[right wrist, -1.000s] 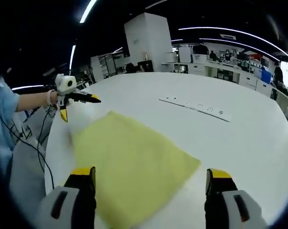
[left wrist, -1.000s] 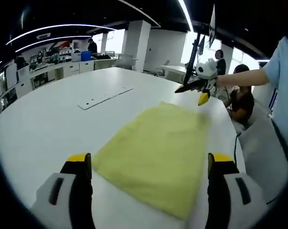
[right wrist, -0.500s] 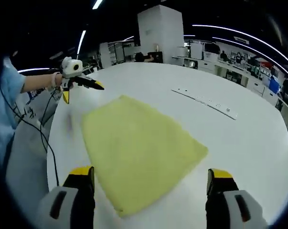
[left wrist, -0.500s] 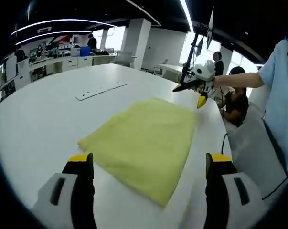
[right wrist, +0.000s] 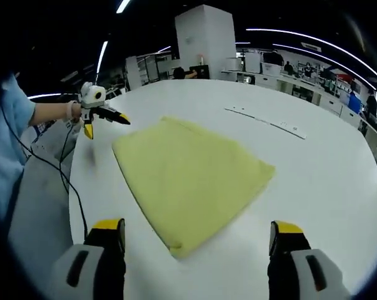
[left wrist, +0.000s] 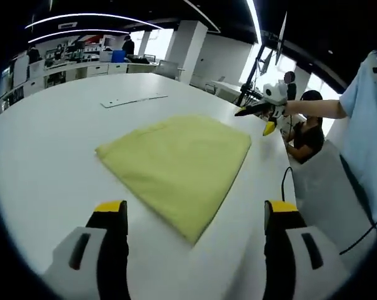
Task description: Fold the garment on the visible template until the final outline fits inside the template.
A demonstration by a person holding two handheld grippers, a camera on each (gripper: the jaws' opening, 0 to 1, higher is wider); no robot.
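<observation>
Both grippers have drawn back and lifted over the last second, so the yellow garment (left wrist: 179, 162) now lies farther ahead of the left gripper (left wrist: 194, 240) and wholly in sight, and likewise ahead of the right gripper (right wrist: 196, 253). Each gripper's jaws stand spread wide with nothing between them, hovering above the white table (left wrist: 44, 156). The garment rests flat as a folded quadrilateral; no template outline can be made out around it, so fit cannot be judged. The risk, as I judge it, is a jaw snagging the near corner on re-approach and unfolding a layer. Bare tabletop surrounds every cloth edge, though the table's rim runs near its person-side edge.
</observation>
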